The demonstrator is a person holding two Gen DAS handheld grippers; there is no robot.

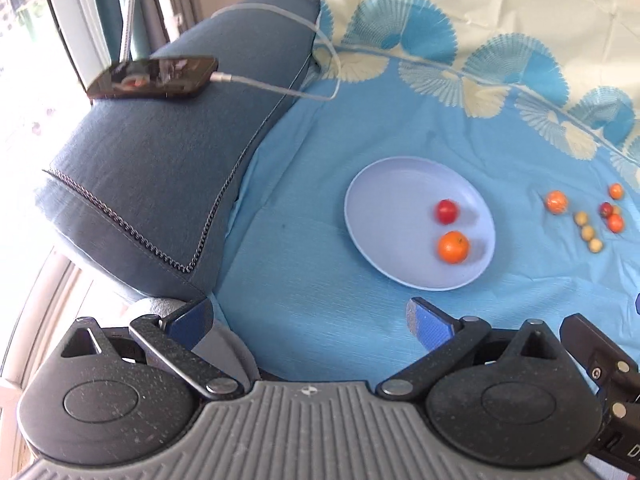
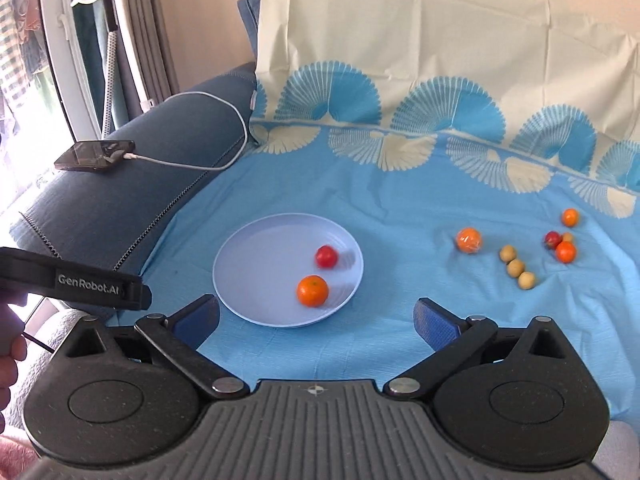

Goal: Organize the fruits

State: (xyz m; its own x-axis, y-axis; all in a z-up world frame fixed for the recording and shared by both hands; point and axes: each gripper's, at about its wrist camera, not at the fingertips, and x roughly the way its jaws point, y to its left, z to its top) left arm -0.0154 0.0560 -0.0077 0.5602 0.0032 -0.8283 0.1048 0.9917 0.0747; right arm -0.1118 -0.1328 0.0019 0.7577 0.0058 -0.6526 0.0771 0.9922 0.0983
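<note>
Blue cloth (image 2: 360, 200) with a fan pattern covers the work surface; a dark blue sofa arm (image 2: 120, 184) borders it on the left side of the view. A phone (image 2: 94, 156) lies on the sofa arm with a white cable (image 2: 224, 120) plugged in.

A pale blue plate (image 2: 256, 264) rests on the cloth. It contains two items: one orange (image 2: 312, 290) near the front rim and one red fruit (image 2: 326, 256) behind it, apart from each other.

Loose fruit lies on the cloth well to the right of the plate: a wrapped orange (image 2: 469, 240), three tan fruits (image 2: 516, 267) in a row, and a cluster of small fruit (image 2: 560, 246) farther right.

Left gripper (image 1: 310, 316): jaws wide, holding nothing, raised over the cloth short of the plate.

Right gripper (image 2: 316, 318): jaws wide, holding nothing, raised at the plate's front rim.
</note>
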